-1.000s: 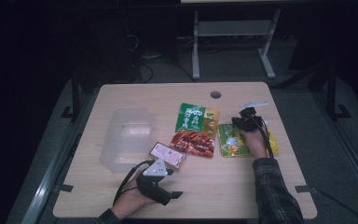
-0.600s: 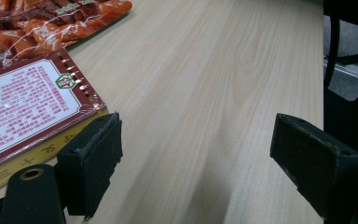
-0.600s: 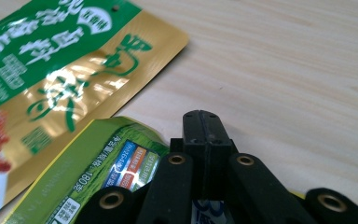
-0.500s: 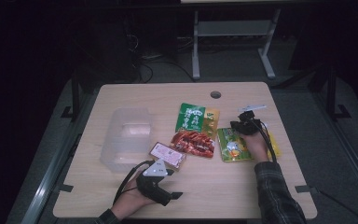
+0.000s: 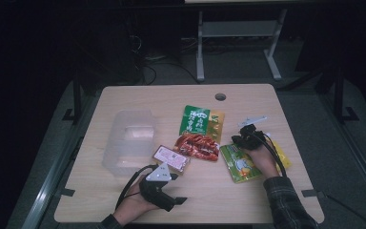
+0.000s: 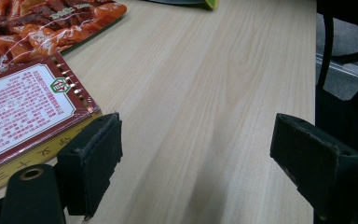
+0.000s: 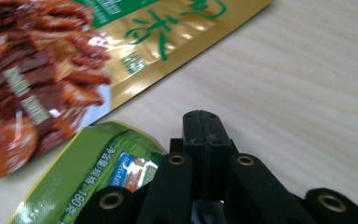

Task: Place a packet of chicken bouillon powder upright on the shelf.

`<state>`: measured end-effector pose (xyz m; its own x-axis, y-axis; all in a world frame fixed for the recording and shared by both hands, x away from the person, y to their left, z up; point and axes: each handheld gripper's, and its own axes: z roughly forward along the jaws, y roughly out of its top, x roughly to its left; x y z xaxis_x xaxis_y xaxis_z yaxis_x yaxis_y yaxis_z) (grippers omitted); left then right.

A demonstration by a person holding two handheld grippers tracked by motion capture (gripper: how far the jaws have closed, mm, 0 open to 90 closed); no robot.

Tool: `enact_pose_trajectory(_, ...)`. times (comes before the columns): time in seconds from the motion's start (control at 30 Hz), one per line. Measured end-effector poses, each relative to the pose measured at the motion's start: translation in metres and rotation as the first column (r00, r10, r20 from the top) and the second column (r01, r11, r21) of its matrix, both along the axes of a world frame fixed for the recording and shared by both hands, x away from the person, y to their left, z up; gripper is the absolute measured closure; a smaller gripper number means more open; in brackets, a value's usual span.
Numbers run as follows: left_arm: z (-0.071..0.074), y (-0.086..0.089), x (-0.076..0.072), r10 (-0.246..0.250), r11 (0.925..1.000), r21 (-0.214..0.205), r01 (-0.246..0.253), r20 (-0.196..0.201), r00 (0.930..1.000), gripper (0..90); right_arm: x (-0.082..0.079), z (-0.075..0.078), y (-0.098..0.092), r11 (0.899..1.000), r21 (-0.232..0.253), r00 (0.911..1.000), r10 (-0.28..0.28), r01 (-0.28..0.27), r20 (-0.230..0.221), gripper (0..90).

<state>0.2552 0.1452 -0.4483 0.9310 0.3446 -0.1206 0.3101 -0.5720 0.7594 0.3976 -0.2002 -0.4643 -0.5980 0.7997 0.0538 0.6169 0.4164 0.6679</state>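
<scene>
A pale wooden tabletop [image 5: 124, 205] carries a clear, empty plastic container [image 5: 126, 140] on its left half and four flat snack packs spread to the right of it; none of the packs is in the container, so if the work is to gather them there, it looks barely begun, with every pack still to be lifted.

The pack in hand appears to be the light green pouch [image 5: 240, 164], lying flat near the right front of the tabletop, just beside the red pouch of dried meat [image 5: 198, 145]; it is glossy, yellow-edged, with a small picture panel and printed lettering, and one rounded corner lifts slightly off the wood in the right gripper view [image 7: 88, 172]; behind the red pouch lies a green and gold pouch [image 5: 201, 120], and a small pink and white carton [image 5: 171, 158] sits nearest the container.

The right tongs [image 5: 239, 140] rest over the far left corner of the light green pouch; the jaws are pressed together, black pad against black pad, with nothing seen between them, so the pouch is not yet gripped.

The left tongs [image 5: 175, 204] lie low at the front edge, jaws spread wide and empty over bare wood; the carton's corner [image 6: 37, 112] sits just beside one pad [image 6: 93, 163].
</scene>
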Motion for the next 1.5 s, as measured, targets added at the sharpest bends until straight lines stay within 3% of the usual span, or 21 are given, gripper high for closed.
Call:
enact_pose_trajectory(0.17,0.001,0.0,-0.001,0.001,1.0,-0.003,-0.001,0.0,1.0,16.1,-0.013,0.002,0.003,0.999,-0.024,0.9992,0.039,-0.039,-0.005,90.0)
enact_pose_trajectory(0.4,0.001,-0.001,-0.002,-0.002,1.0,-0.002,0.002,0.002,1.0,16.1,-0.039,0.008,0.005,0.994,-0.017,0.9942,0.107,-0.108,-0.007,90.0)
enact_pose_trajectory(0.5,0.0,-0.001,-0.001,-0.006,1.0,0.002,0.006,0.004,1.0,16.1,-0.048,0.014,-0.002,0.993,-0.002,0.9931,0.117,-0.117,0.013,90.0)
enact_pose_trajectory(0.67,0.001,0.0,-0.002,-0.001,1.0,0.0,0.001,0.004,1.0,16.0,-0.06,0.025,-0.032,0.998,0.01,0.9974,0.065,-0.065,0.031,90.0)
enact_pose_trajectory(0.8,0.001,0.0,-0.002,0.0,1.0,0.003,0.0,0.0,1.0,16.1,-0.072,0.02,-0.057,1.0,0.004,0.9996,0.028,-0.028,0.001,90.0)
enact_pose_trajectory(0.97,0.0,0.0,-0.002,-0.001,1.0,0.007,0.001,0.002,1.0,16.1,-0.082,0.015,-0.071,1.0,0.003,0.9996,0.023,-0.023,-0.017,90.0)
enact_pose_trajectory(1.23,-0.001,0.0,-0.002,0.004,1.0,0.005,-0.004,-0.006,1.0,16.1,-0.082,0.012,-0.053,0.994,0.01,0.9936,0.107,-0.107,-0.035,90.0)
enact_pose_trajectory(1.5,0.0,0.0,-0.002,0.002,1.0,0.008,-0.002,-0.004,1.0,16.1,-0.095,0.012,-0.036,0.986,0.008,0.9855,0.166,-0.166,-0.033,90.0)
